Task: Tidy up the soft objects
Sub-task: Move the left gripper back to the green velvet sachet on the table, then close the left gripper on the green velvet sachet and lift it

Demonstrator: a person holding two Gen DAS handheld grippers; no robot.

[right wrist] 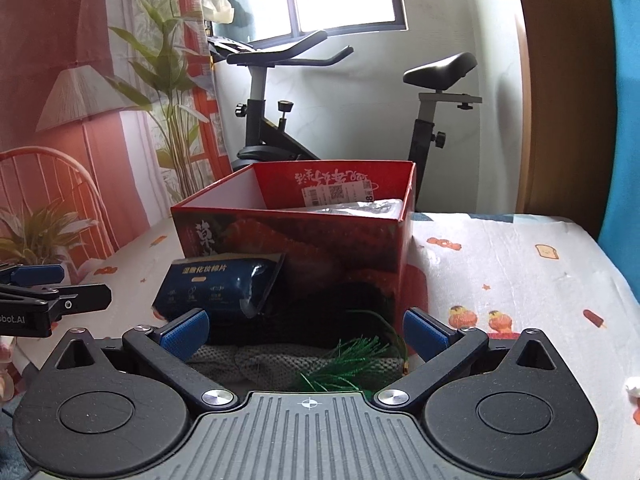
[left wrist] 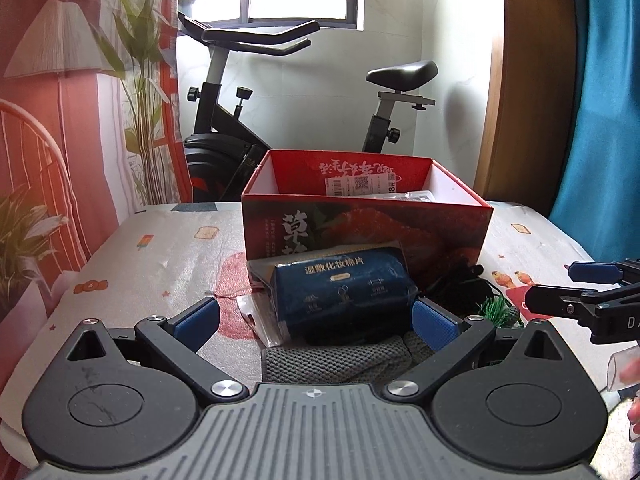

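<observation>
A dark blue pack of cotton pads (left wrist: pixel 344 294) (right wrist: pixel 218 286) leans against the front of a red cardboard box (left wrist: pixel 366 224) (right wrist: pixel 296 236). Under it lie a grey knitted cloth (left wrist: pixel 332 362) (right wrist: pixel 288 364), a black soft item (left wrist: pixel 460 286) and a green tassel (left wrist: pixel 496 308) (right wrist: pixel 348 364). My left gripper (left wrist: pixel 316 322) is open, its blue pads on either side of the pack, apart from it. My right gripper (right wrist: pixel 304 332) is open too, above the cloth and tassel. Each gripper shows at the edge of the other's view. Inside the box lies a clear plastic-wrapped item (right wrist: pixel 368 206).
Everything rests on a table under a printed white cloth (left wrist: pixel 160 264) (right wrist: pixel 520 272). Behind it stand an exercise bike (left wrist: pixel 248 120), a patterned curtain (left wrist: pixel 60 100) on the left and a blue fabric (left wrist: pixel 600 100) on the right. A person's fingers (left wrist: pixel 634 392) show at the right edge.
</observation>
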